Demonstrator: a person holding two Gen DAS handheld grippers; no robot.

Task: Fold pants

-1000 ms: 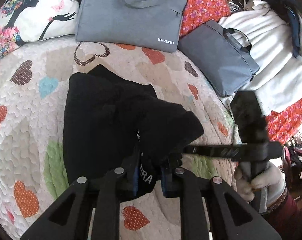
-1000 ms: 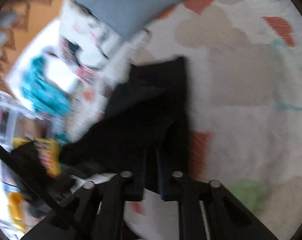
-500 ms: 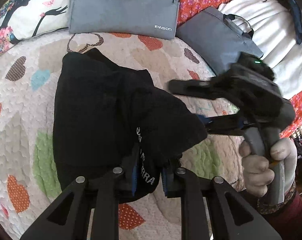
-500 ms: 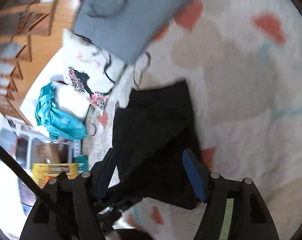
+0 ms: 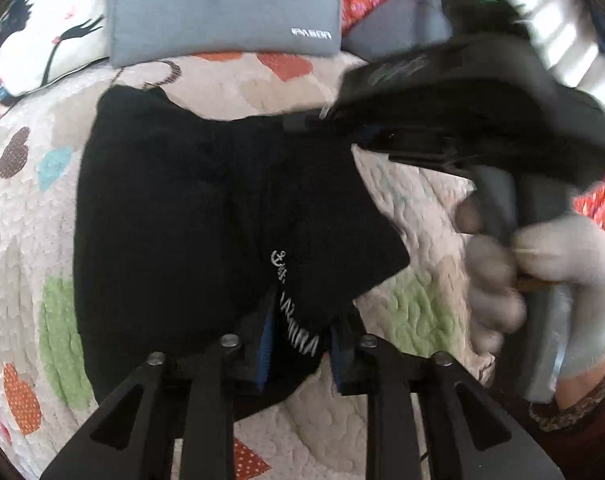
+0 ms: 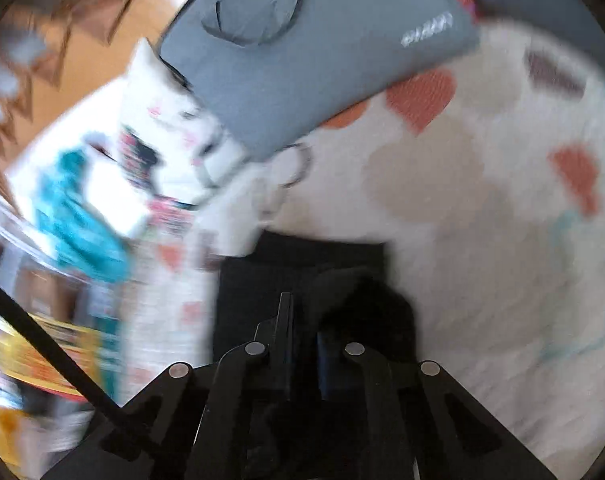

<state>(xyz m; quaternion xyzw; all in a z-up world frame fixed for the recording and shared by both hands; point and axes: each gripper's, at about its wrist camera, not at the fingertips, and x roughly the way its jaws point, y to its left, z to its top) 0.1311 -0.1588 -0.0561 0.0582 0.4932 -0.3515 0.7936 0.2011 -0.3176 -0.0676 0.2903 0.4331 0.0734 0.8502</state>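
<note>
The black pants (image 5: 182, 200) lie partly folded on the heart-patterned quilt (image 5: 422, 208). My left gripper (image 5: 300, 344) has the lettered waistband between its blue pads; its jaws are opening and the cloth still fills the gap. My right gripper (image 5: 302, 122), held by a gloved hand (image 5: 542, 272), reaches in from the right to the far right edge of the pants. In the blurred right wrist view the right gripper (image 6: 304, 332) has its fingers drawn close together in a raised hump of the black pants (image 6: 262, 280).
A grey laptop bag (image 5: 222, 8) lies at the far edge of the quilt, with a second grey bag (image 5: 390, 28) to its right. A printed pillow (image 5: 34, 40) sits far left. Teal cloth (image 6: 82, 220) and clutter lie beyond the bed's left side.
The right gripper let go of the pants, opened wide, swung to their far edge and closed again. The left gripper sank closer to the quilt with the waistband, its pads slightly further apart.
</note>
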